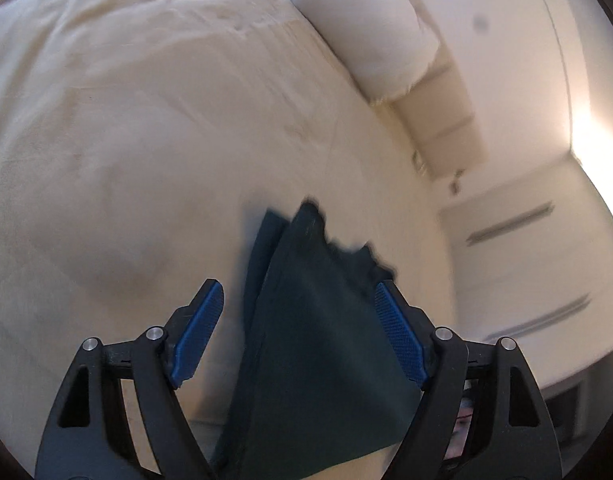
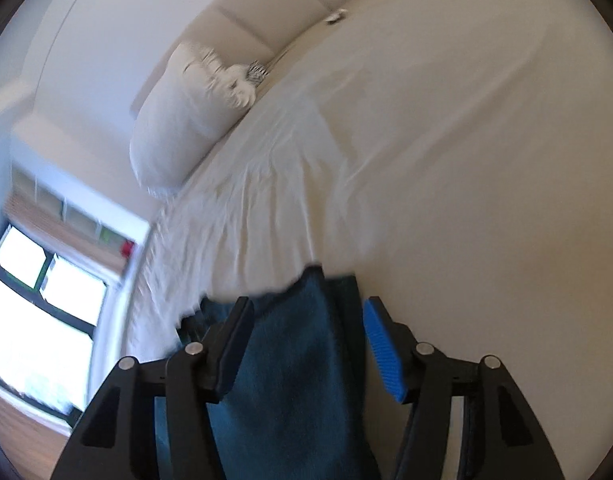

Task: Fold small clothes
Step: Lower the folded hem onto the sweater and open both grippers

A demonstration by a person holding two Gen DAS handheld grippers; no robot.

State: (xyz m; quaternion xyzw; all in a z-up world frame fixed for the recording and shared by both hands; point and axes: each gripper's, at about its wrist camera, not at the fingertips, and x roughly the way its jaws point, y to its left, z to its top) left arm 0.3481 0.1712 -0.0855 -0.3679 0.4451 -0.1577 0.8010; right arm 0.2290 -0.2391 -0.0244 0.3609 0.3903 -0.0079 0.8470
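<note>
Bed (image 1: 126,140) with cream cover fills both views, biggest thing here. White pillow (image 1: 370,28) at its head against the wall; same pillow (image 2: 178,128) in right view. Window (image 2: 38,300) far left in right view. Dark teal cloth (image 1: 318,340) hangs over the bed between the left gripper (image 1: 298,308) fingers, which stand wide apart, nothing pinched. Right gripper (image 2: 306,328) also spread wide, cloth (image 2: 290,380) draped between its fingers, touching the left one.

Cloth (image 1: 318,340) apparently on bed (image 1: 146,140), pillow (image 1: 370,28) beyond
</note>
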